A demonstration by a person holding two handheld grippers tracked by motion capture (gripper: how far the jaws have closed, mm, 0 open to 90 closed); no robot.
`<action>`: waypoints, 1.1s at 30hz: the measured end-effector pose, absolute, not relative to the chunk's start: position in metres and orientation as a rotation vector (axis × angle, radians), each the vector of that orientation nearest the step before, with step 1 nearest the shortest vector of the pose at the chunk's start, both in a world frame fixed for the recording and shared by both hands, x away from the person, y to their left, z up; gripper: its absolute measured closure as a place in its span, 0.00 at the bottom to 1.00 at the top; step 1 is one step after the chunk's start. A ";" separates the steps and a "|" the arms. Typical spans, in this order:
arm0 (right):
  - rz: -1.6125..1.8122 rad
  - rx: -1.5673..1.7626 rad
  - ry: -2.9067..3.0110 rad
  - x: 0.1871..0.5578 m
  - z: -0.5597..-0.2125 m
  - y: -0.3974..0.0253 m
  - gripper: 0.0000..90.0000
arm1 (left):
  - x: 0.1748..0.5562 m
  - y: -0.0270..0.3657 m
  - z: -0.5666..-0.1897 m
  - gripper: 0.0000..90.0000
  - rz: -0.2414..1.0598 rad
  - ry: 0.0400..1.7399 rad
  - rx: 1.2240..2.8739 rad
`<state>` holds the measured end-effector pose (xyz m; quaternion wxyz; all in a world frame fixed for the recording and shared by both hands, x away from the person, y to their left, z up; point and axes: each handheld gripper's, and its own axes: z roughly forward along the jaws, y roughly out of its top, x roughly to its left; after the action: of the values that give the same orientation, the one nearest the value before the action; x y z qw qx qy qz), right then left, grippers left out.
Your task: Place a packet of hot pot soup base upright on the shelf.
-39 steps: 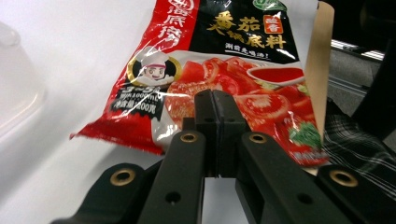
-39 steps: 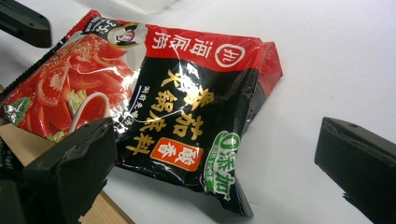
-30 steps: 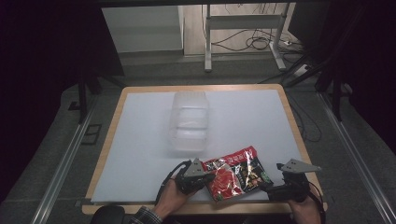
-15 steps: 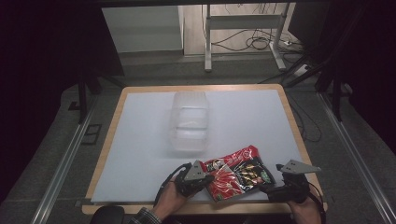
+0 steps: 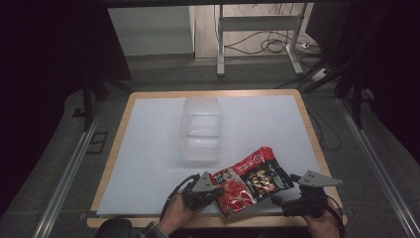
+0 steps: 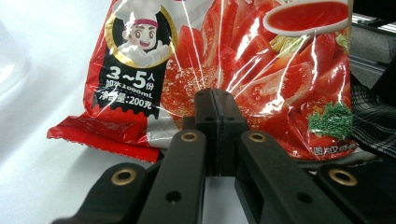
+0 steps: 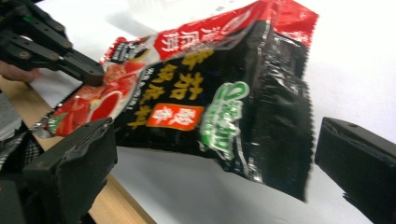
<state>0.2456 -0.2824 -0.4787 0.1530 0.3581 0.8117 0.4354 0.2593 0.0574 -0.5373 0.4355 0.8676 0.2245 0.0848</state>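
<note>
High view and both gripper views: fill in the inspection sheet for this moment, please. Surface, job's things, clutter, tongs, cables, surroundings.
Surface: white table top with a wooden rim, bare apart from the two things below.
Job's things: red and black sauce packet at the near edge, one end lifted; clear plastic container beyond it, mid-table, apart from the packet.
Clutter: nothing seen.
Tongs: left tongs shut on the sauce packet's edge; right tongs open, one jaw on either side of the packet's black end, not touching it.
Cables: black cable loops from the left tongs to the near edge; loose cables on the floor behind the table.
Surroundings: dark room, metal frame legs behind the table.
</note>
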 end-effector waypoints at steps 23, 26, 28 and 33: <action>1.422 1.058 2.402 0.264 -0.470 -0.231 0.00 | 0.259 0.062 -0.540 1.00 0.181 0.570 2.169; 1.414 1.104 2.383 0.265 -0.466 -0.227 0.08 | 0.259 0.062 -0.540 1.00 0.181 0.573 2.167; 1.424 1.123 2.356 0.266 -0.466 -0.222 0.29 | 0.259 0.062 -0.540 1.00 0.187 0.569 2.172; 1.460 1.121 2.320 0.268 -0.467 -0.215 0.50 | 0.259 0.062 -0.540 1.00 0.182 0.569 2.178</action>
<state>0.2676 -0.2148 -0.4674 0.0900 0.3770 0.7802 0.4910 0.2593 0.0616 -0.5400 0.4275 0.8718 0.2279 0.0729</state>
